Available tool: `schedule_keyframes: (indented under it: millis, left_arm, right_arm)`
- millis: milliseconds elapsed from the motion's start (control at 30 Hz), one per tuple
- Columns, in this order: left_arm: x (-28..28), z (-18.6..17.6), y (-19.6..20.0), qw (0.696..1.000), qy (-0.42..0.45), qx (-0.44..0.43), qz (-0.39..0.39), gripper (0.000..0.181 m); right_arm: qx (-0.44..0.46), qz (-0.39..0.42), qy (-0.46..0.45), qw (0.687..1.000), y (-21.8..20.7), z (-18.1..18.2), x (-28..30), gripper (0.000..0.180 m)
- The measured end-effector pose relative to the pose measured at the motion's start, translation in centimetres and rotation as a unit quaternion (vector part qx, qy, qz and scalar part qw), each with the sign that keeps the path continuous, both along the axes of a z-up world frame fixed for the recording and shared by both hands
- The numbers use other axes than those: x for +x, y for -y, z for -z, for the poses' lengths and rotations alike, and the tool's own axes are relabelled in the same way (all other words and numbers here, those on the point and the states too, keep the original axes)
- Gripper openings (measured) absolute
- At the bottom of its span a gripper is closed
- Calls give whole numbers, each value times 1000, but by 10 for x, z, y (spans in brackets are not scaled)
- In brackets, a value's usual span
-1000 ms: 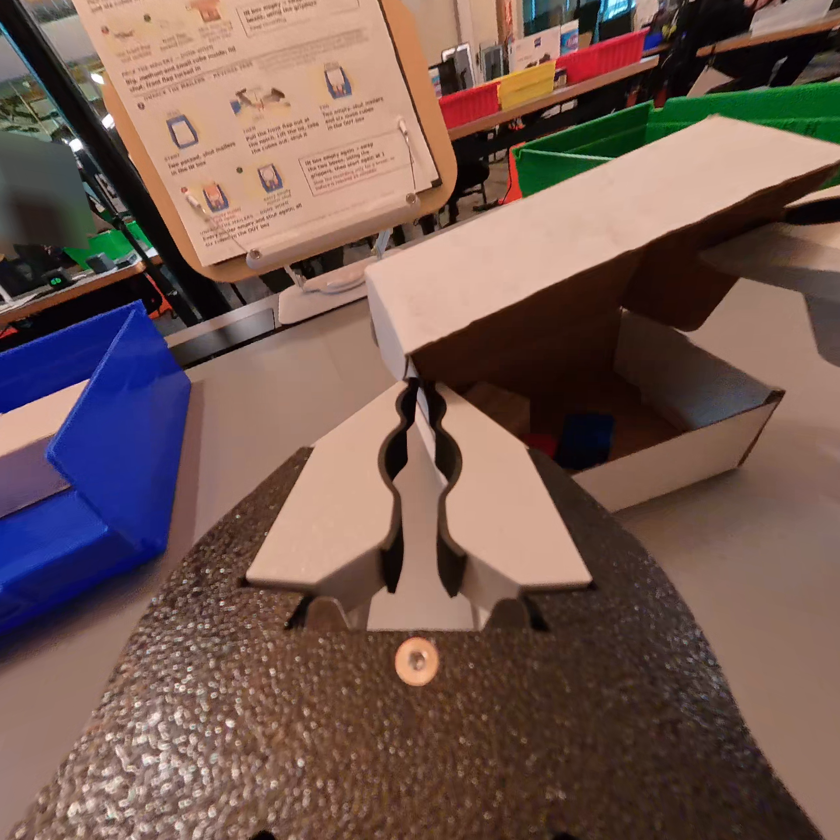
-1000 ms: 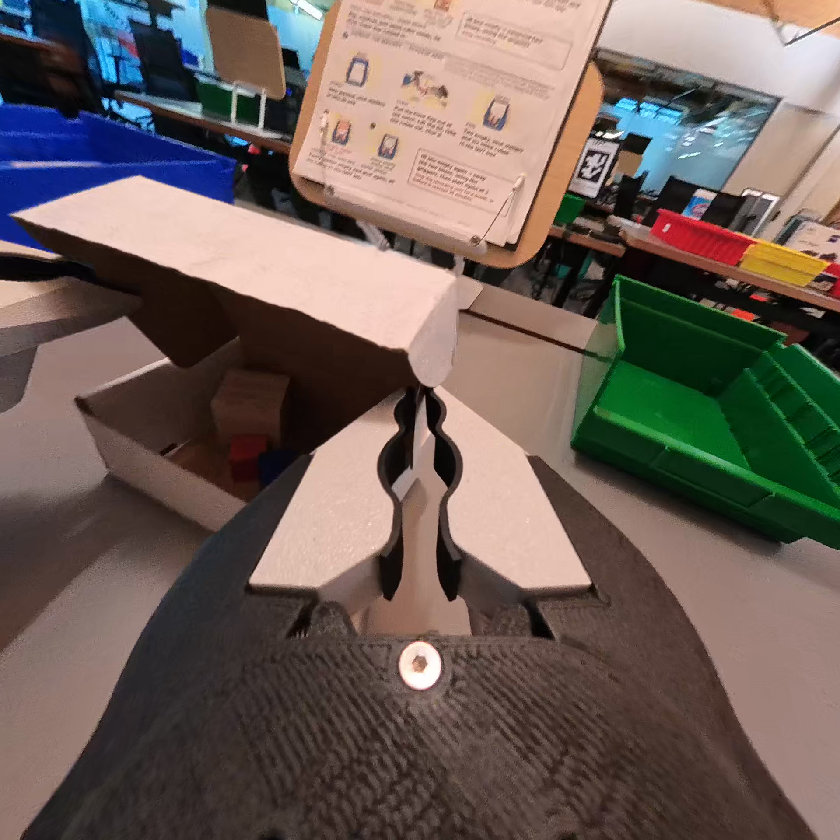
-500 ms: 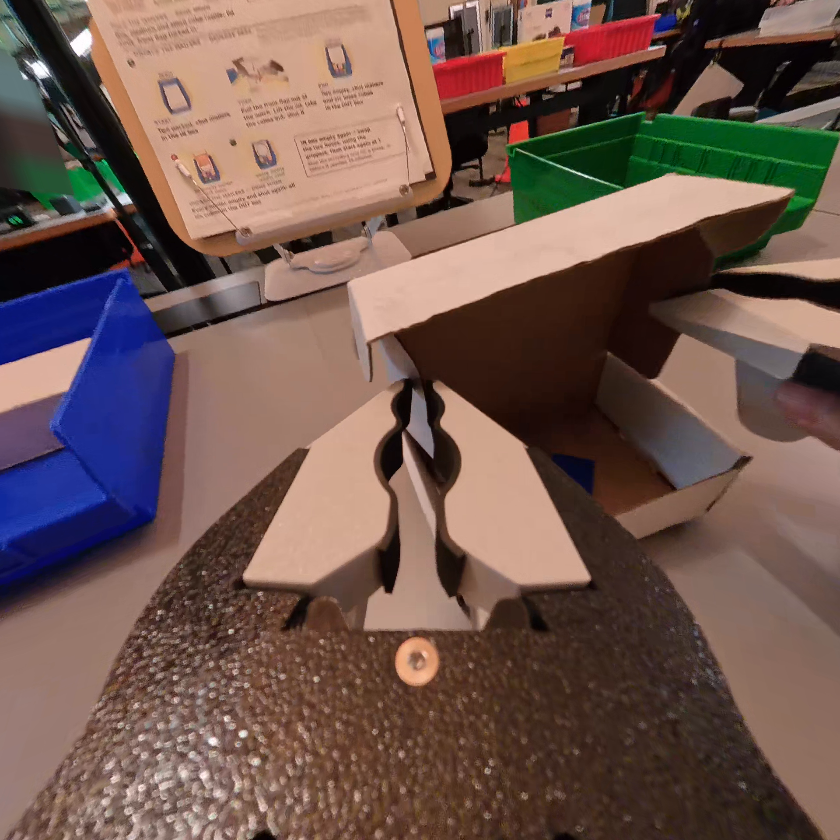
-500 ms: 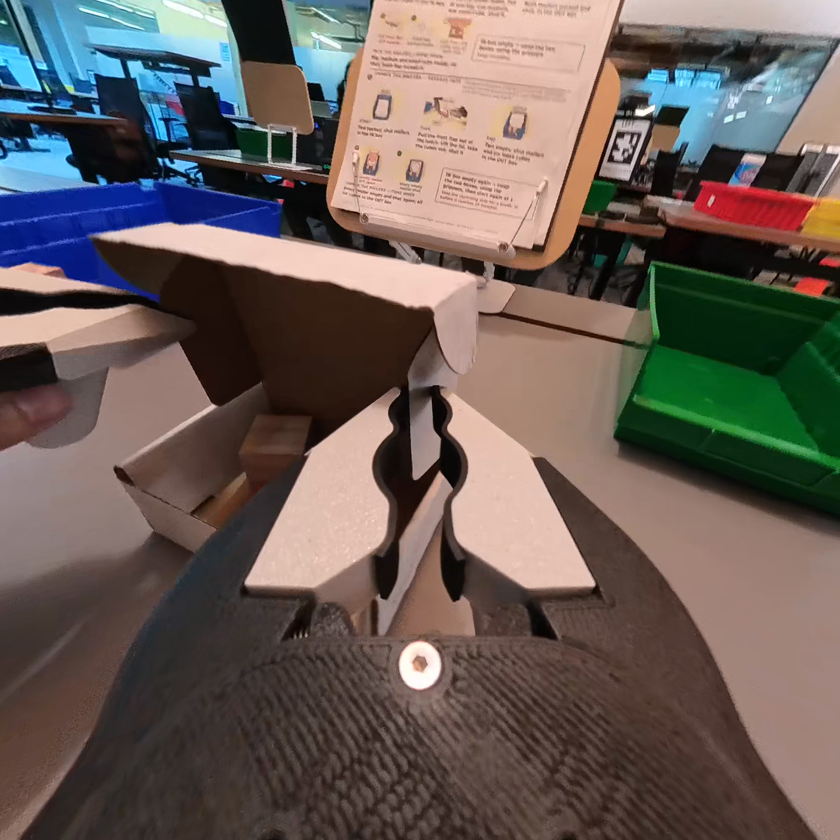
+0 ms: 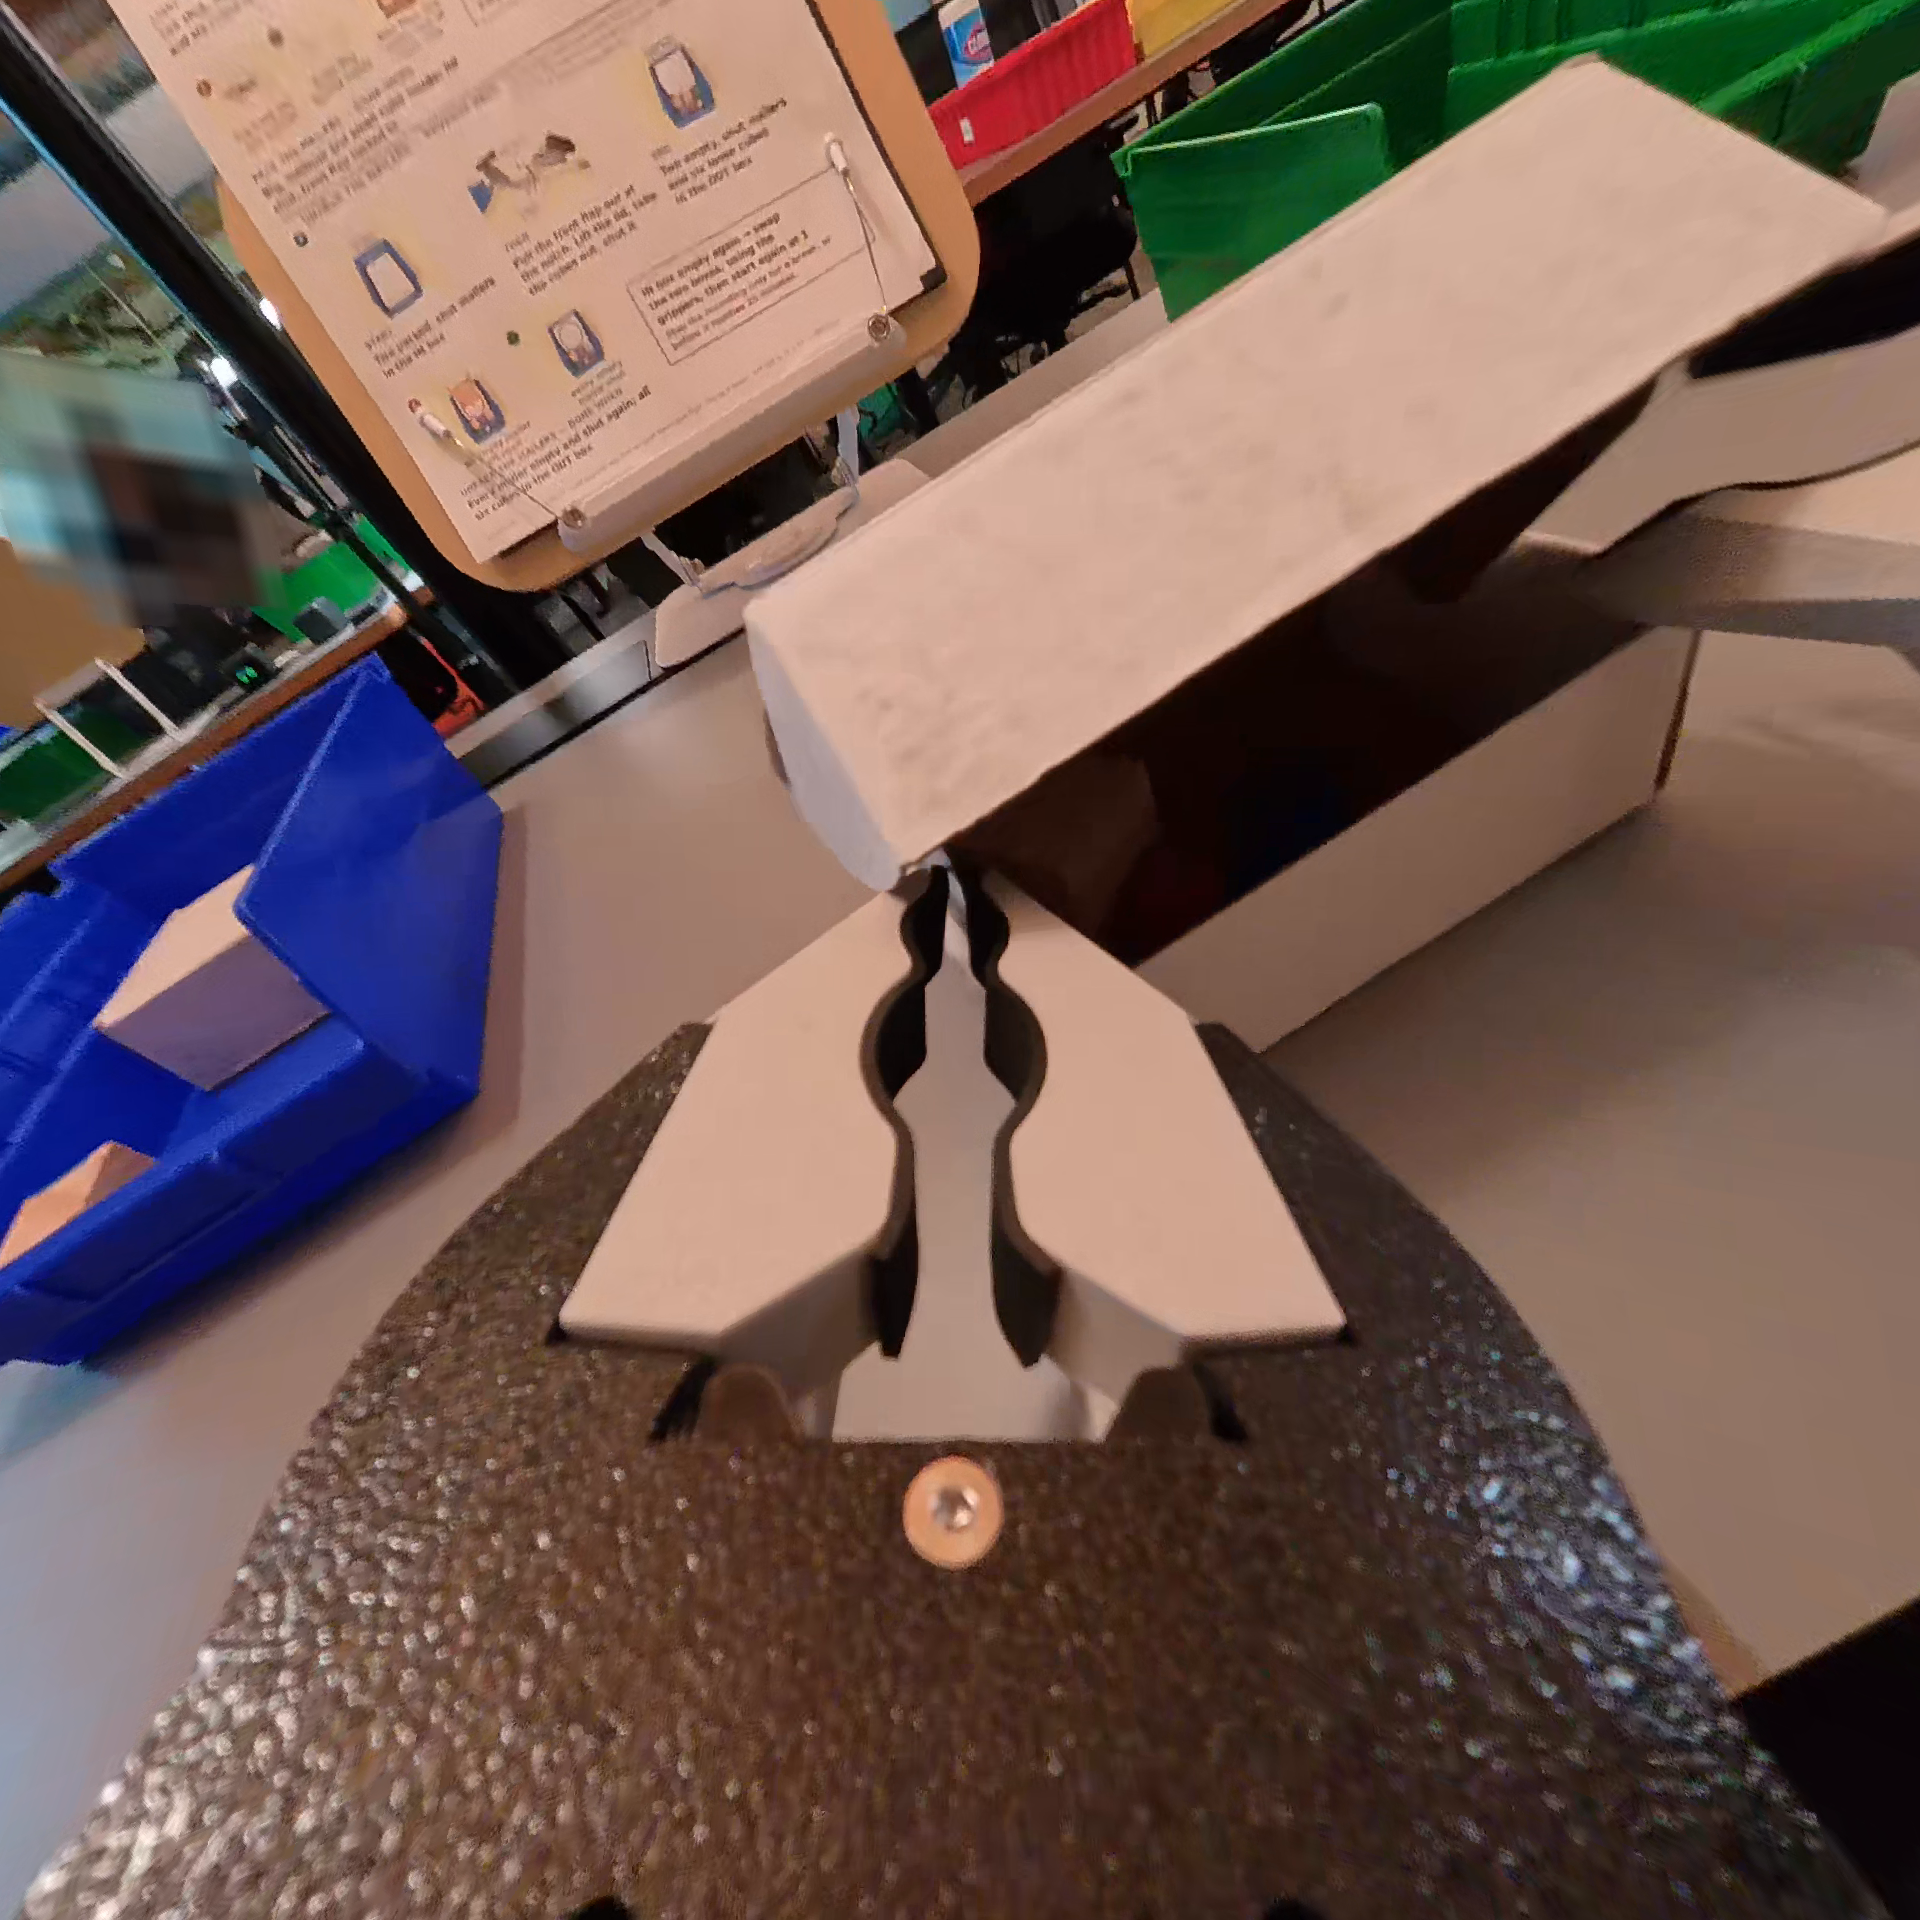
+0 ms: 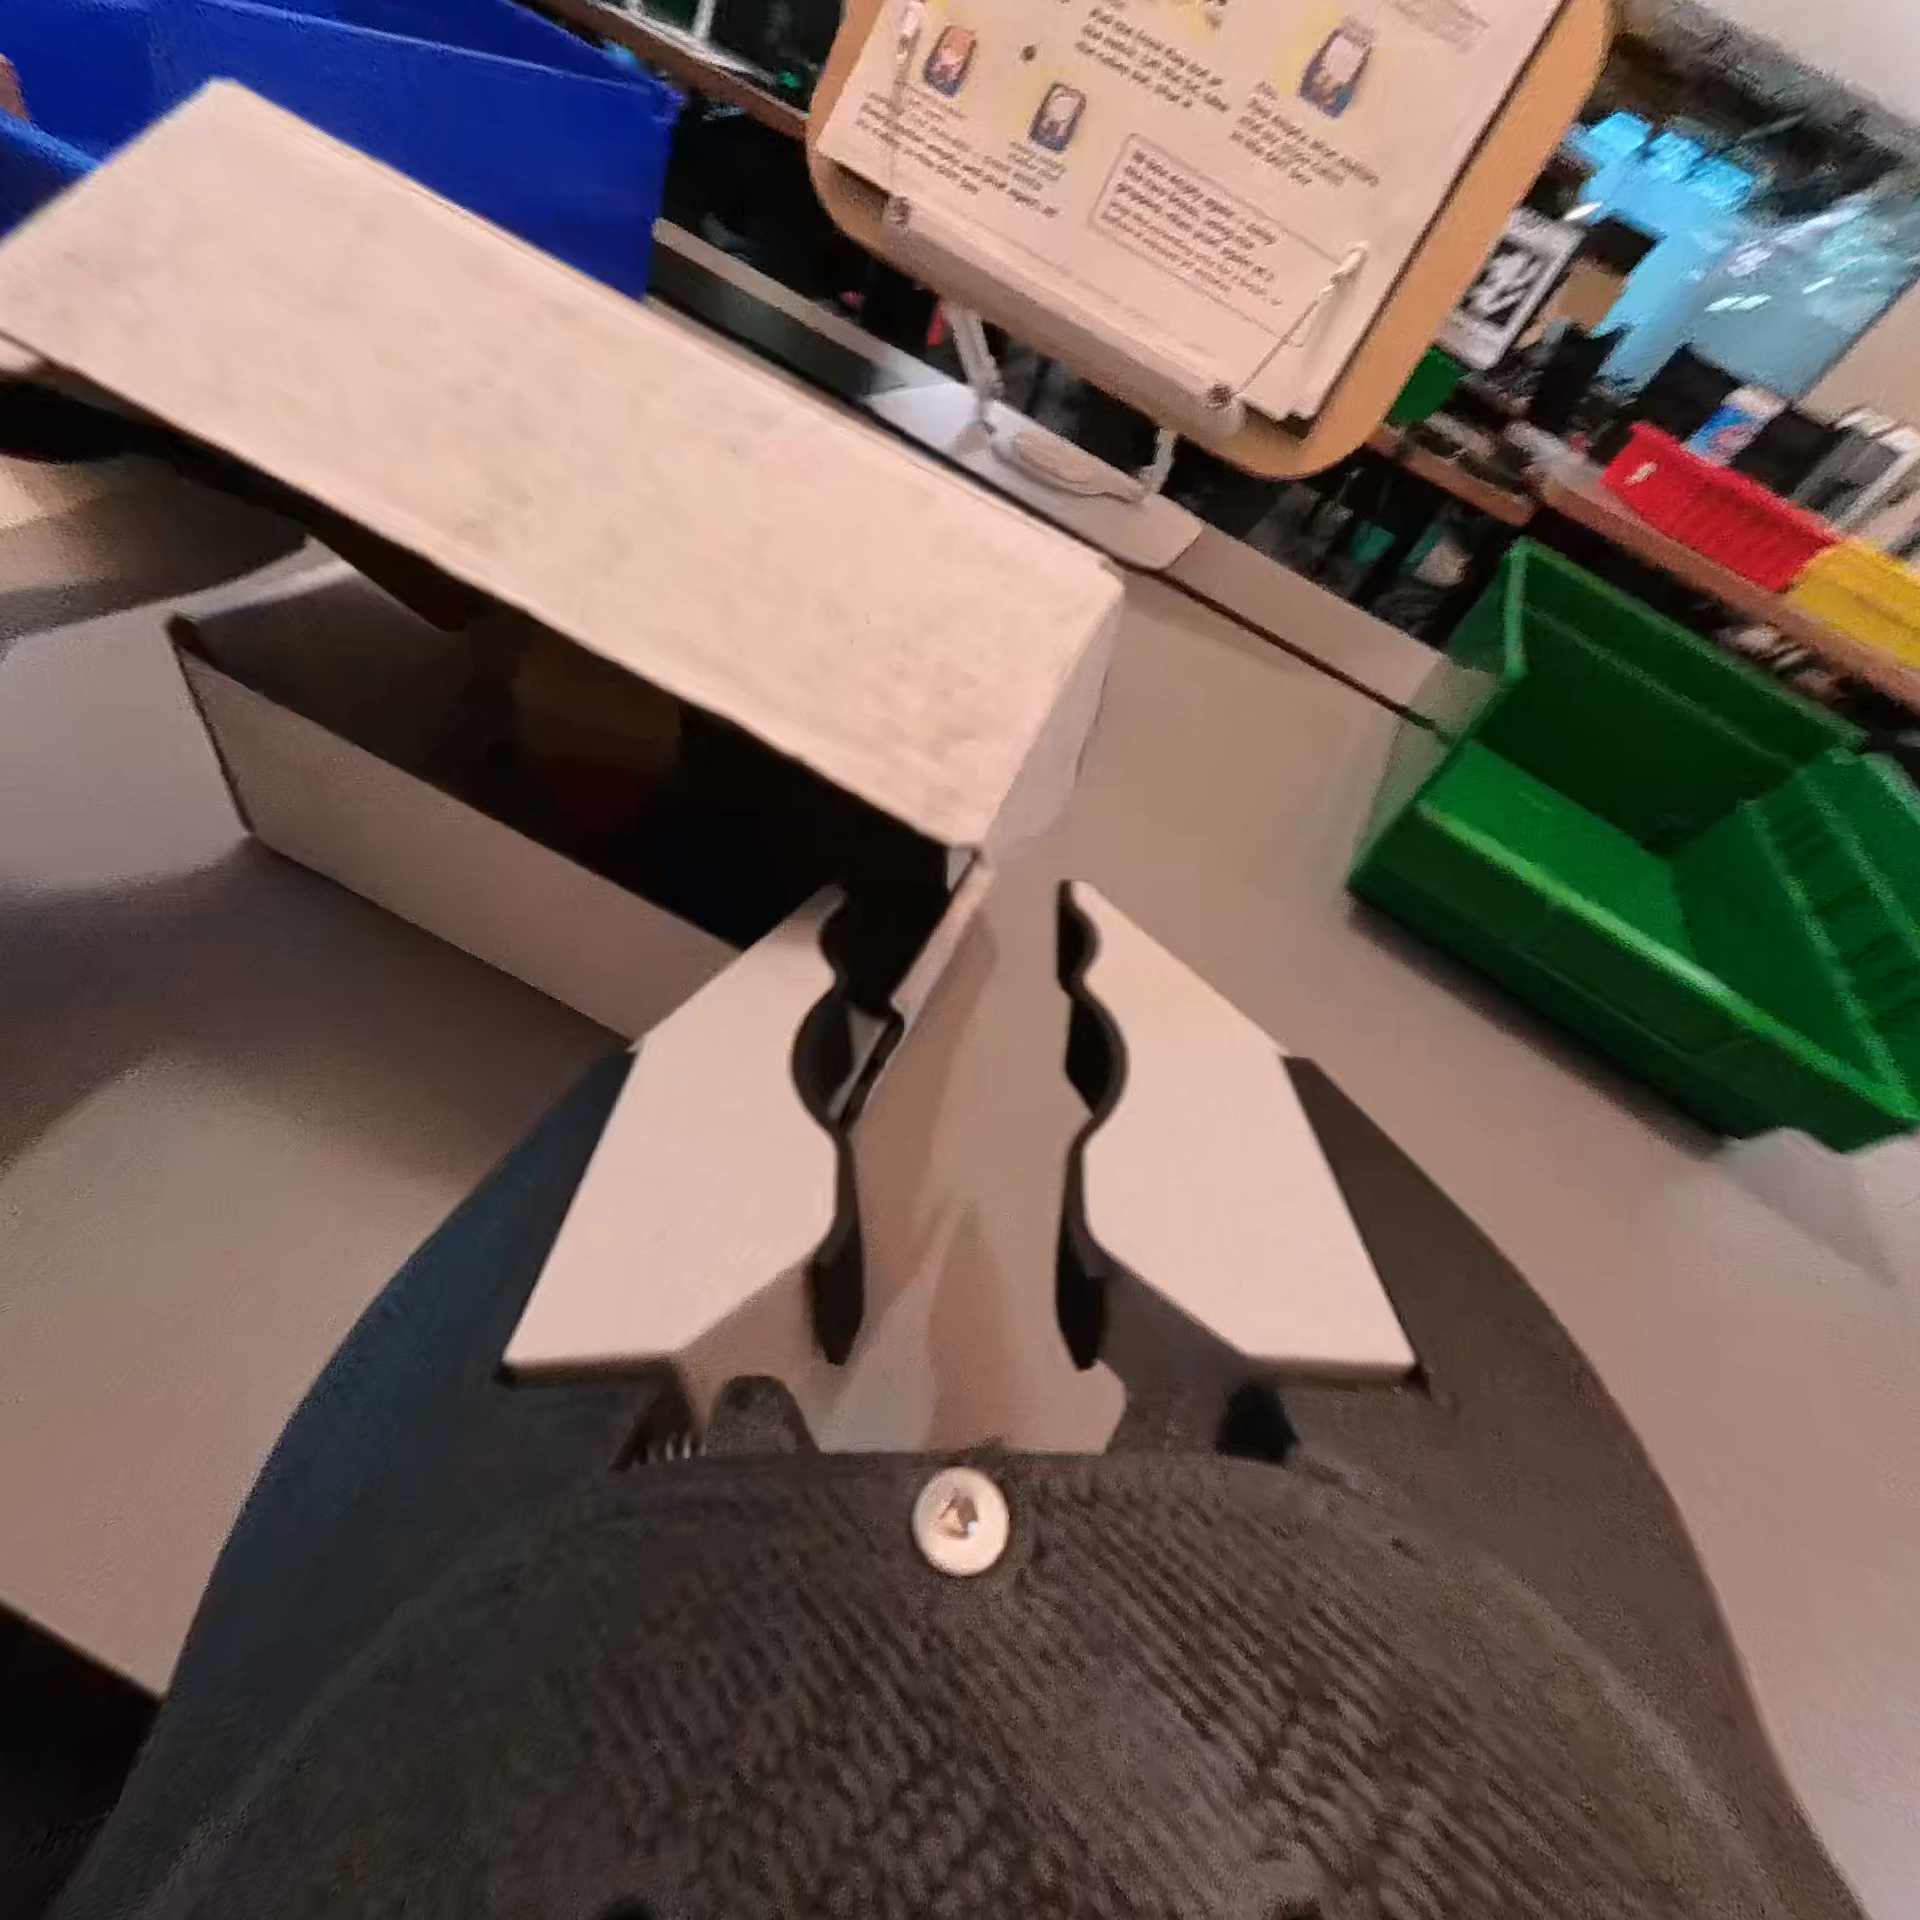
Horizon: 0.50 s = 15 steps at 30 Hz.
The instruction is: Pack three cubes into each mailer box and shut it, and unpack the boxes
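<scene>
A white mailer box (image 5: pixel 1403 831) stands on the grey table, its lid (image 5: pixel 1299 436) hanging low over it, nearly shut. My left gripper (image 5: pixel 951 883) is shut on the lid's front flap at the left corner. My right gripper (image 6: pixel 951 899) is open. The flap (image 6: pixel 935 977) at the right corner lies loose between its fingers, against the left one. The lid (image 6: pixel 540 436) and box wall (image 6: pixel 447 831) also show in the right wrist view. A wooden cube (image 5: pixel 1081 842) shows dimly inside the box. The other cubes are lost in shadow.
A blue bin (image 5: pixel 364 935) at the left holds a white box (image 5: pixel 208 997). A green bin (image 6: pixel 1662 935) stands at the right. An instruction board (image 5: pixel 571 260) on a stand is behind the box. The table edge is near my left gripper, bottom right.
The lid has swung down from well raised to nearly shut over the box. My right gripper has opened off the flap. My left gripper still pinches its corner.
</scene>
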<state>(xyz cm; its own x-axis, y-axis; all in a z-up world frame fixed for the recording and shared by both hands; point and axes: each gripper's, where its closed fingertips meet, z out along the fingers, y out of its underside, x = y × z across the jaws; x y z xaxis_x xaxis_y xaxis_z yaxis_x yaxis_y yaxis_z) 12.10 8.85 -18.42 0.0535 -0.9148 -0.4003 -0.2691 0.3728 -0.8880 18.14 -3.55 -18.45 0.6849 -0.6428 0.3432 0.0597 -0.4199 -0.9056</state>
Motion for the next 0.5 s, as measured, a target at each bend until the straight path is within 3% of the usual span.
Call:
schedule_keyframes:
  millis: [133, 200, 267, 367, 433, 500]
  left_arm:
    - [-7, -4, 6, 1000, 2, 10, 9, 13]
    - [-12, -3, 6, 1000, -1, 21, 8, 17]
    - [-16, -1, 3, 999, -3, 34, 2, 18]
    - [-20, 5, -5, 999, -9, 34, -12, 18]
    - [-22, 7, -12, 999, -11, 34, -21, 21]
    - [-22, 3, -15, 999, -1, 37, -24, 27]
  right_arm:
    - [-46, 44, 121, 991, 26, -16, -14, 73]
    - [-80, 37, 233, 968, 24, -40, -26, 70]
    - [-144, 3, 349, 926, 6, -54, -37, 66]
    - [-236, -14, 416, 878, -15, -50, -33, 64]
    - [-245, -39, 422, 872, -28, -47, -32, 46]
    - [-265, -46, 420, 866, -33, -46, -29, 9]
